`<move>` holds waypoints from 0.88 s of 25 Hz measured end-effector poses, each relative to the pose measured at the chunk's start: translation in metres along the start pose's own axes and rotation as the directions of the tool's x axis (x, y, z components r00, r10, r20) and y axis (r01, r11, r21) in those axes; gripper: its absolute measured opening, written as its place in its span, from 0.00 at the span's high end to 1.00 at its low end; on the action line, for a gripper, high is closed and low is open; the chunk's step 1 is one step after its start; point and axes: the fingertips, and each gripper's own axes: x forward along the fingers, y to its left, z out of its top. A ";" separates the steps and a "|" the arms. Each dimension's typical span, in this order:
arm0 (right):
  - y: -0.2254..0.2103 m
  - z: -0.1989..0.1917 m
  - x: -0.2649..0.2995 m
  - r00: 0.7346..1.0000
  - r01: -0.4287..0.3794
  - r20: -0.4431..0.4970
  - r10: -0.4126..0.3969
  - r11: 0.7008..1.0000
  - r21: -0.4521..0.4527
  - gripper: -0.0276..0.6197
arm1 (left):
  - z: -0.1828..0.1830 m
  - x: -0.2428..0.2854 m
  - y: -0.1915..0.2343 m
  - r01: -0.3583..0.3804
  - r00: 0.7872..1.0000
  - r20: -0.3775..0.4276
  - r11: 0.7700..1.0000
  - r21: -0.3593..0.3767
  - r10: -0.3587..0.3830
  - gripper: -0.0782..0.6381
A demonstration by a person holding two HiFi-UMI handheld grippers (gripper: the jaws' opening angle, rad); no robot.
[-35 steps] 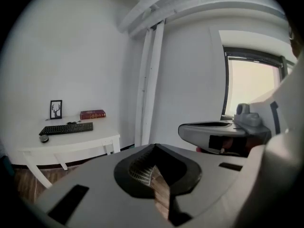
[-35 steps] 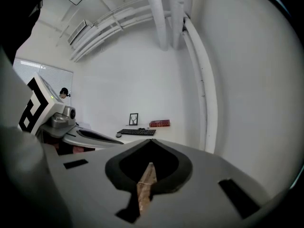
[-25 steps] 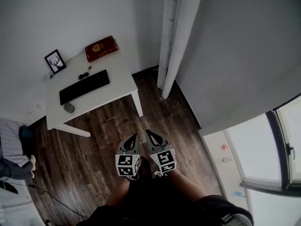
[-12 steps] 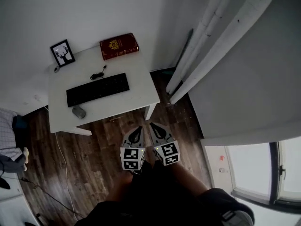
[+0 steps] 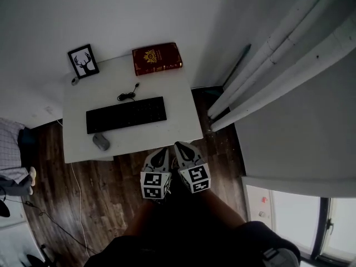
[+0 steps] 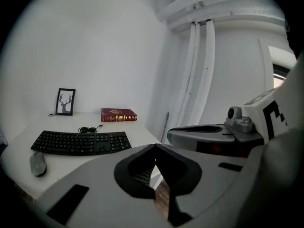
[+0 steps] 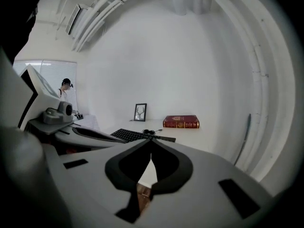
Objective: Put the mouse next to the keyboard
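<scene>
Left gripper (image 5: 161, 152) with jaws pressed together, nothing between them; right gripper (image 5: 181, 148) just beside it, likewise closed and empty. Both above the wooden floor (image 5: 111, 193), at the near edge of the white desk (image 5: 179, 96). On the desk, mouse (image 5: 100, 142) by the front edge, just before the keyboard's (image 5: 126, 114) left end, not touching; book (image 5: 157, 58) and picture frame (image 5: 83, 61) at the back.

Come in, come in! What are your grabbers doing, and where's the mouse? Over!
Left gripper and right gripper shut, empty, short of the table. Mouse near front edge, just off the keyboard's left end. Nothing blocking it.
</scene>
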 end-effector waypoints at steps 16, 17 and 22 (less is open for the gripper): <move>-0.023 0.015 0.128 0.980 -0.180 -0.075 0.185 0.981 0.069 0.92 | 0.035 0.066 0.116 -0.220 0.973 -0.094 0.972 -0.080 0.213 0.89; -0.016 0.014 0.135 0.976 -0.195 -0.083 0.200 0.979 0.065 0.93 | 0.034 0.062 0.127 -0.239 0.969 -0.094 0.967 -0.091 0.230 0.89; 0.037 0.012 0.164 0.956 -0.263 -0.119 0.267 0.963 0.053 0.93 | 0.019 0.030 0.178 -0.307 0.950 -0.112 0.940 -0.149 0.292 0.89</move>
